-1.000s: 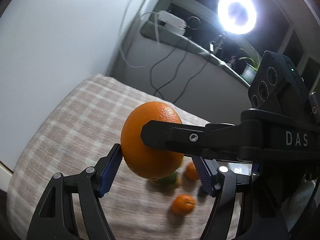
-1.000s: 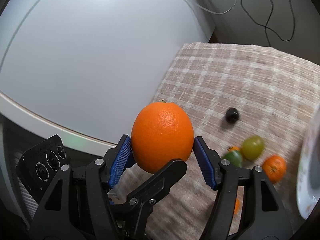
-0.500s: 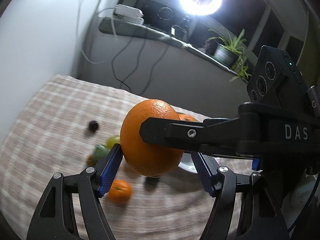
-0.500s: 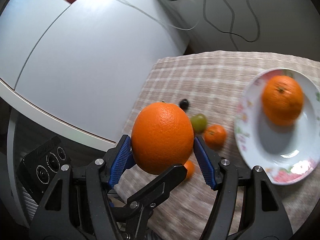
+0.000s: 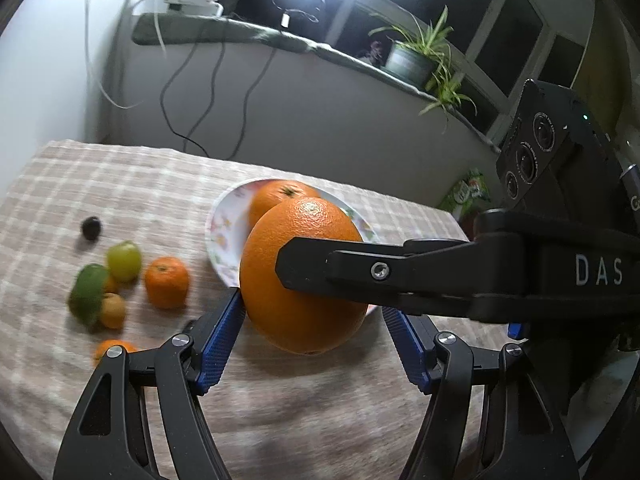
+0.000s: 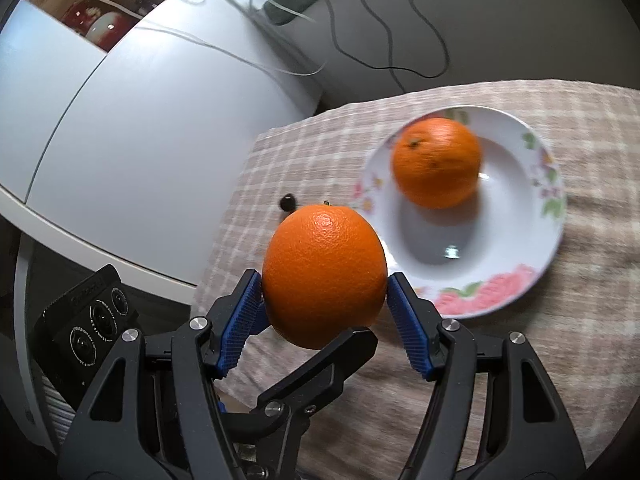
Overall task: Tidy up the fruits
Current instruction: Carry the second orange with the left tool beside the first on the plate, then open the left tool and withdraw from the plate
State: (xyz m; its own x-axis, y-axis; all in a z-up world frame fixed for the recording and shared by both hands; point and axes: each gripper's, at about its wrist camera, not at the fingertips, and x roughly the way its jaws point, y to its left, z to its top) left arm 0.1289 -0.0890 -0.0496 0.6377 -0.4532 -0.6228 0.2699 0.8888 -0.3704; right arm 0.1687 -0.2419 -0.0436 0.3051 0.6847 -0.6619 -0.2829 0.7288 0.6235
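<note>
Clamping the orange (image 6: 324,272) between both blue pads, the right gripper (image 6: 324,292) holds it above the checked cloth (image 6: 592,128). The left gripper (image 5: 312,312) grips the same orange crosswise: its 9 o'clock pad presses the peel, while the other pad's contact is partly hidden. At 1 o'clock from the held orange, a second orange (image 6: 436,162) sits in a flowered plate (image 6: 500,292). In the left view, at 9 o'clock, a mandarin (image 5: 166,282), a grape (image 5: 124,261) and other small fruits lie on the cloth.
</note>
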